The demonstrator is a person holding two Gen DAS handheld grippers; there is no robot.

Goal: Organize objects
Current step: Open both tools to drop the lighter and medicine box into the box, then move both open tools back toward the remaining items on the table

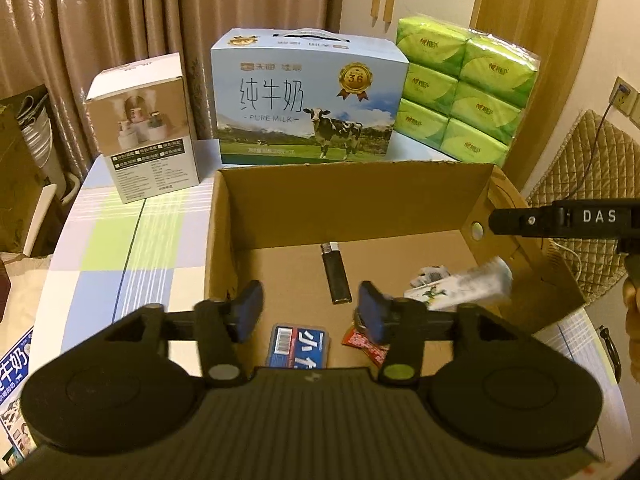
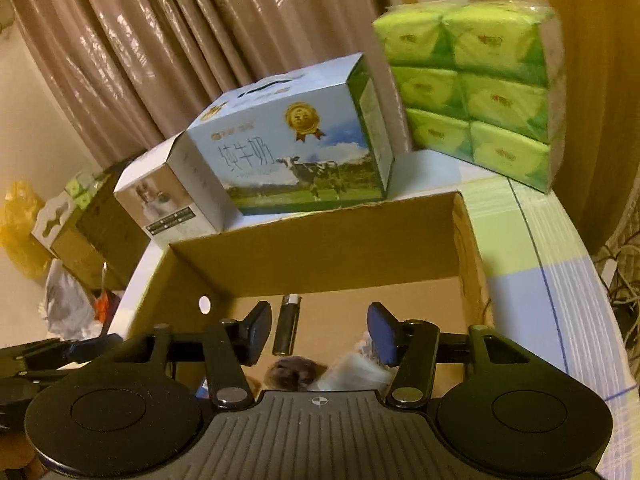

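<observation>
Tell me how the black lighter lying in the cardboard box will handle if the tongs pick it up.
The black lighter looks like a small rigid bar, so it should stay stiff and feel light. Its glossy body may be a bit slippery between the pads. It lies flat on the cardboard box floor, so it will probably slide rather than roll if nudged; grasping across its narrow sides seems safest.

Warm, dim indoor light, yellowish cast on both views. Sheen streaks on the curtain [image 2: 168, 40]. Soft glare on the tissue pack [image 2: 480, 92] wrap. Strong fisheye bending and dark vignette at corners. Right wrist view softer overall; white packet [image 1: 460, 284] in the box [image 1: 360, 200] smeared by motion blur.
</observation>
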